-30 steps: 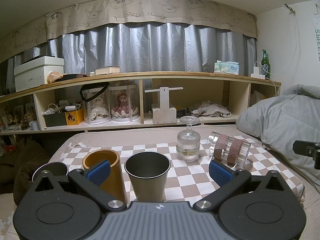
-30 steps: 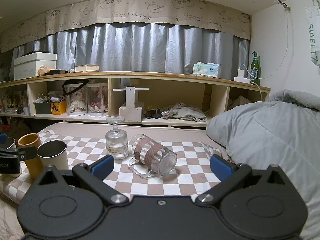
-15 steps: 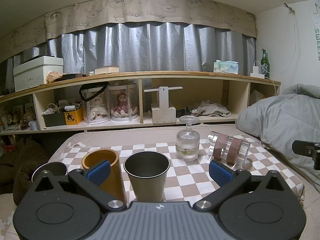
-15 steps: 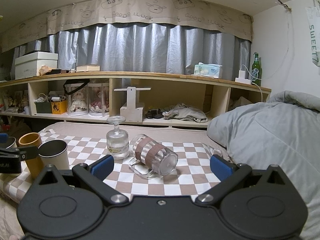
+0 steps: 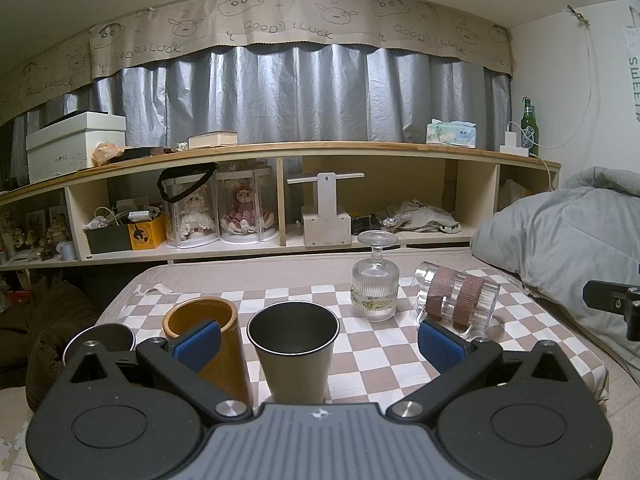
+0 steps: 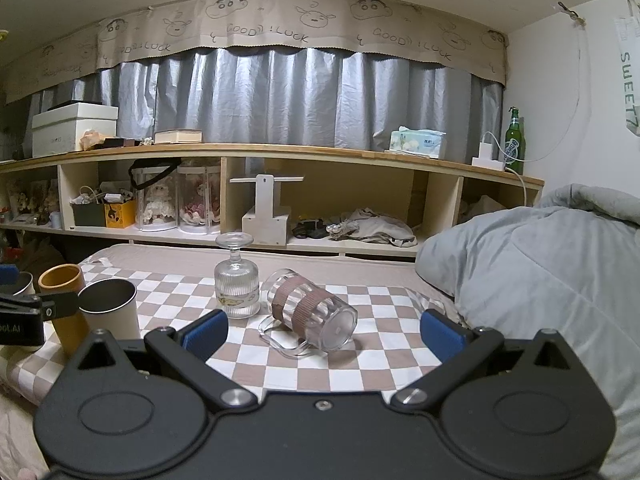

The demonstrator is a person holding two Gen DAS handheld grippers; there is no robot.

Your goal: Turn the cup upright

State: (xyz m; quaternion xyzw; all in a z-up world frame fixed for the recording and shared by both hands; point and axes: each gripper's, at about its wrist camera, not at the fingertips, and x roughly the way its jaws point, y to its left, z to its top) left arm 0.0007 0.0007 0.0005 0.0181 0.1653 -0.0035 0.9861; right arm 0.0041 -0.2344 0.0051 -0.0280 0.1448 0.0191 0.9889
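On the checked cloth (image 6: pixel 384 300), beside an upturned goblet (image 6: pixel 237 280), the cup (image 6: pixel 310 310) lies on its side, untouched; the whole flip remains. It is clear ribbed glass with two brown bands and a handle. Right hand-held gripper (image 6: pixel 323 330) and left hand-held gripper (image 5: pixel 318 344) are spread, empty.

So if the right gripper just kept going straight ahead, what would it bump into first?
Most likely the clear mug lying on its side, roughly centred ahead of the open right gripper. Depth is hard to judge.
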